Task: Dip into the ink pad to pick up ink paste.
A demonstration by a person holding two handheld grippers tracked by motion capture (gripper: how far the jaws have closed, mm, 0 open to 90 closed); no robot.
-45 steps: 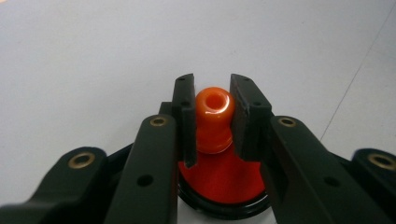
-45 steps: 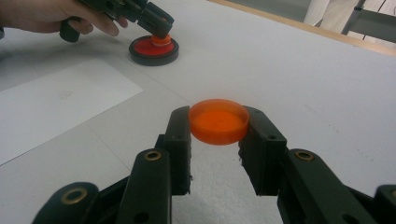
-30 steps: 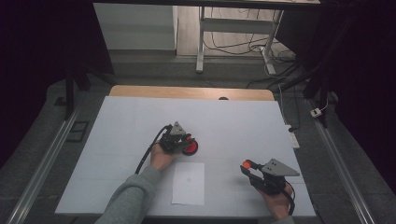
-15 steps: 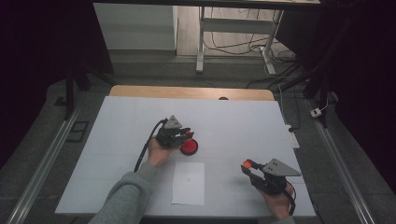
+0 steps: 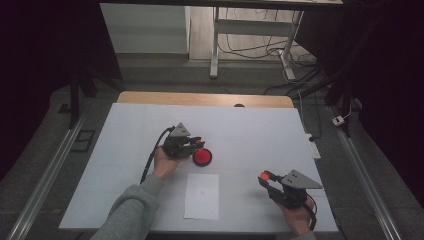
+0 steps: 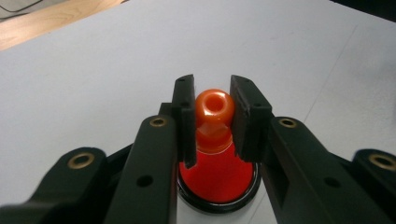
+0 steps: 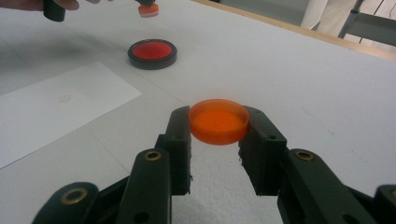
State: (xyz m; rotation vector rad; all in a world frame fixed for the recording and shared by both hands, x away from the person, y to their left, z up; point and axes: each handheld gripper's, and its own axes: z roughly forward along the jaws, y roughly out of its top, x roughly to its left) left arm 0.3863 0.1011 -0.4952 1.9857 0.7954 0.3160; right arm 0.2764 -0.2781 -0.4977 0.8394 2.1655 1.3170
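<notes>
The orange stamp [image 6: 214, 109] is looking like glossy smooth plastic, the lid [image 7: 218, 121] translucent plastic, the counter [image 5: 260, 130] matt white, the sheet [image 5: 202, 196] plain paper.

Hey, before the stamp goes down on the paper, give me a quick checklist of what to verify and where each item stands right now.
1. Left gripper shut on the orange stamp by its knob: ok.
2. Stamp lifted off the red ink pad: ok, in the right gripper view it hangs above the table.
3. Stamp face inked: cannot tell.
4. White paper flat, nothing on it: ok.
5. Right gripper shut on the orange lid, away from the paper: ok.
6. Stamp over the paper: not ok, it is beyond the pad.
</notes>
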